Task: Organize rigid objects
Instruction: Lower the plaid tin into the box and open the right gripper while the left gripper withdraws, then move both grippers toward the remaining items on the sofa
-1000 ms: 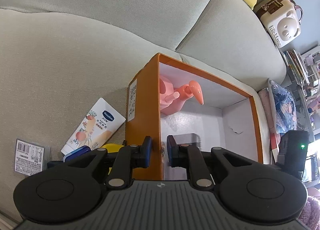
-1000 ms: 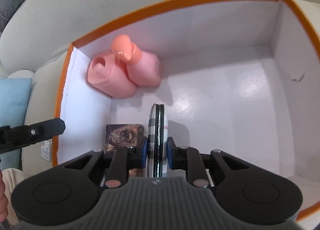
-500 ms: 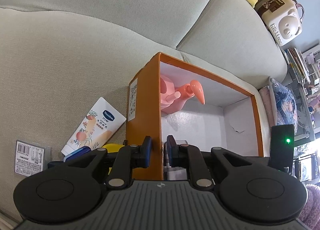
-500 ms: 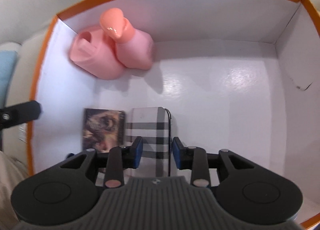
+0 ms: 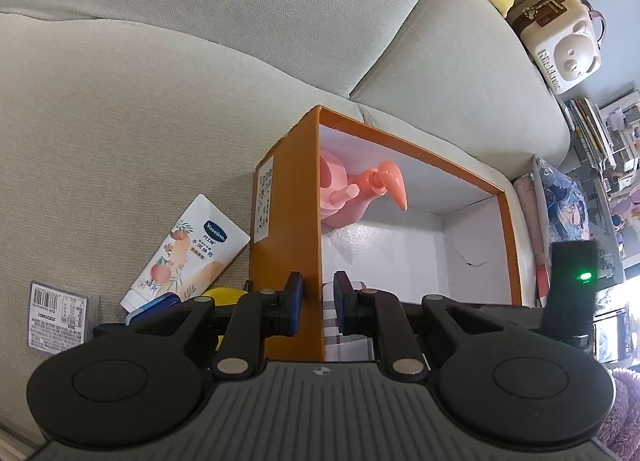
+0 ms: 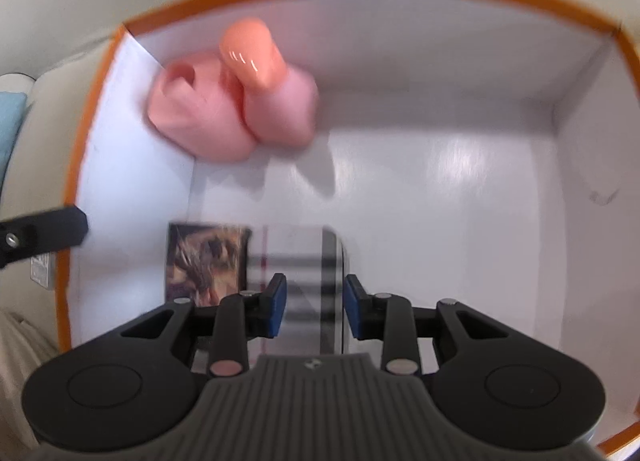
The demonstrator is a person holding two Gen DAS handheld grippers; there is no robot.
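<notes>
An orange box [image 5: 284, 261] with a white inside stands on the sofa. My left gripper [image 5: 318, 303] is shut on its near-left wall, one pad outside and one inside. In the right wrist view my right gripper [image 6: 314, 307] hangs open over the box floor with nothing between its pads. Below it a plaid case [image 6: 296, 257] lies flat beside a dark picture card [image 6: 204, 261]. Two pink bottles [image 6: 200, 113], one with an orange pump head [image 6: 252, 53], sit in the box's far-left corner. The right wrist view is blurred.
Left of the box on the sofa seat lie a white lotion tube [image 5: 188, 253], a yellow object [image 5: 224, 295], a blue object [image 5: 152, 307] and a barcoded packet [image 5: 56, 315]. A black device with a green light [image 5: 572, 285] stands by the box's right side. Clutter fills the far right.
My right gripper let go of the plaid case and opened. The case went from standing on edge to lying flat beside the picture card. The left gripper has not moved.
</notes>
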